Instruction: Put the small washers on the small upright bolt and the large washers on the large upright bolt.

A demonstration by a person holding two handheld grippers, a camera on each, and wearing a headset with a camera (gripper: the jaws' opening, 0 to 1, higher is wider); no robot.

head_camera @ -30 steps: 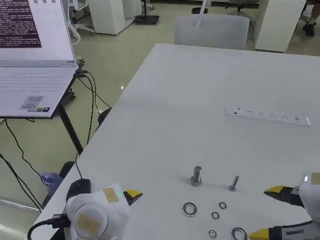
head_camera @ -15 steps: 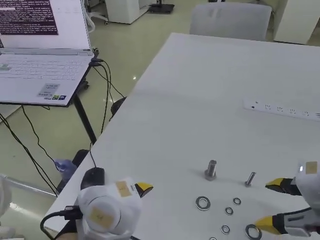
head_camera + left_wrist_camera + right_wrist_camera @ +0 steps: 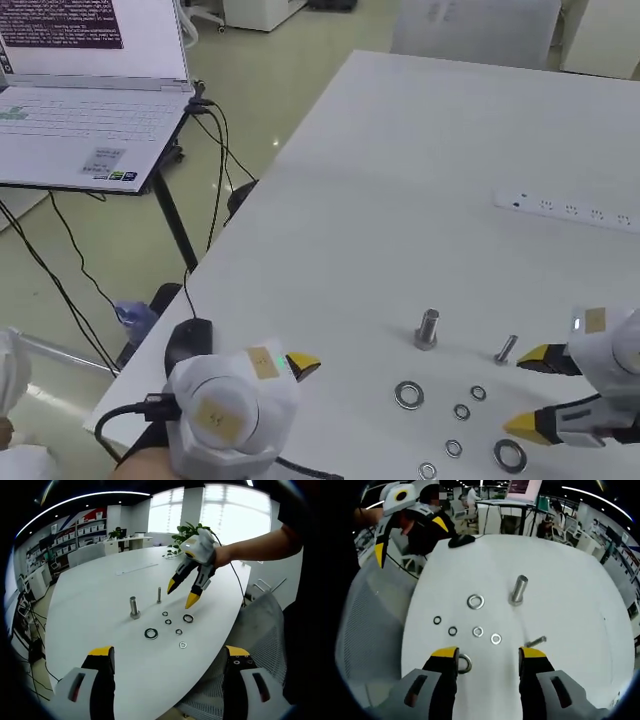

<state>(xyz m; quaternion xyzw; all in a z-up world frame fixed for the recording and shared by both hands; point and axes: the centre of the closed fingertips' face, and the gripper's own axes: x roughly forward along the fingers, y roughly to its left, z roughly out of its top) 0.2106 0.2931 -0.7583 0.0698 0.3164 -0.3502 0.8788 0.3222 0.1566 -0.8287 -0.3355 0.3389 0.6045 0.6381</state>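
On the white table [image 3: 400,180] the large upright bolt [image 3: 427,328] [image 3: 133,607] [image 3: 518,590] stands left of the small bolt [image 3: 506,349] [image 3: 159,594] [image 3: 536,641]. One large washer [image 3: 408,394] [image 3: 475,601] lies in front of the large bolt. A second large washer [image 3: 510,455] [image 3: 464,663] lies right by my right gripper's left jaw. Several small washers [image 3: 461,411] [image 3: 168,621] [image 3: 478,631] lie between them. My right gripper [image 3: 527,392] [image 3: 181,594] [image 3: 488,655] is open, hovering just right of the small bolt. Open and empty, my left gripper [image 3: 303,365] [image 3: 169,655] stays near the table's front left edge.
A white power strip [image 3: 570,212] lies at the back right of the table. A black mouse [image 3: 190,340] and its cable sit at the left edge. An open laptop [image 3: 90,110] stands on a stand to the left, and a chair [image 3: 470,30] beyond the far edge.
The head camera has shifted. My right gripper has moved left, closer to the small bolt and the washers. The left gripper has kept its place, and the washers and bolts lie as before.
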